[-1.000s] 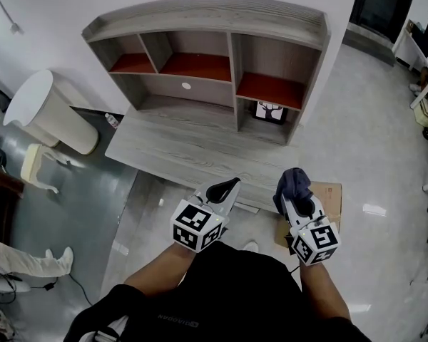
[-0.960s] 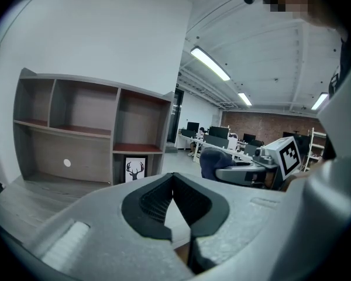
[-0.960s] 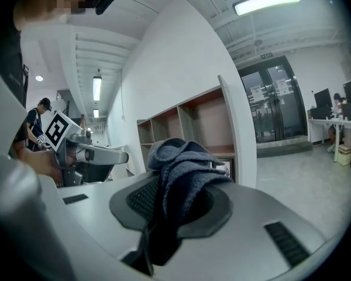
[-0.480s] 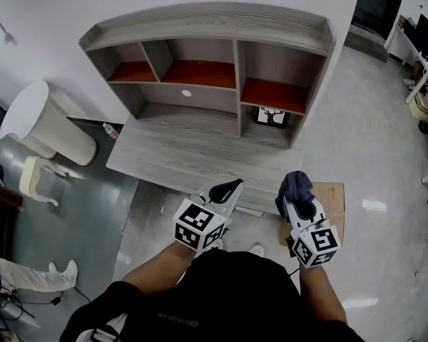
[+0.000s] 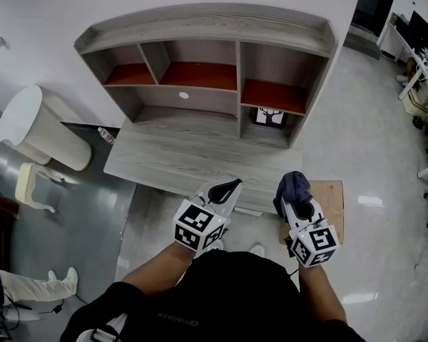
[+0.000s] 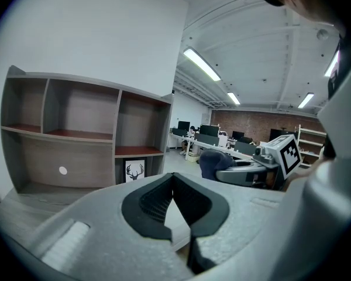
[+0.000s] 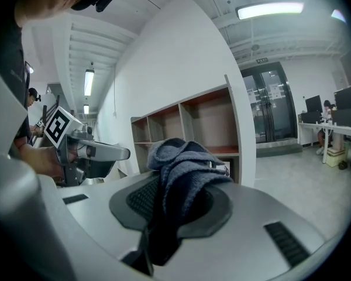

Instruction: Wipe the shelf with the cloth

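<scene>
Grey shelf (image 5: 207, 21) stood against white wall, both grippers short of it.
Right gripper (image 5: 299, 204) clamped dark cloth (image 5: 293, 183); left gripper (image 5: 225, 189) closed on nothing.

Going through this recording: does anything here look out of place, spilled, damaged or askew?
Nothing on the shelf stands out: its compartments look bare apart from a deer picture standing upright. The cloth is bunched in the right gripper. Only oddities: a small bottle and flat cardboard on the floor.

The left gripper (image 6: 173, 177), jaws pressed together, faced the wooden shelf (image 6: 82, 134), while the right gripper (image 6: 227, 172) beside it held a dark blue cloth (image 6: 212, 159).
</scene>
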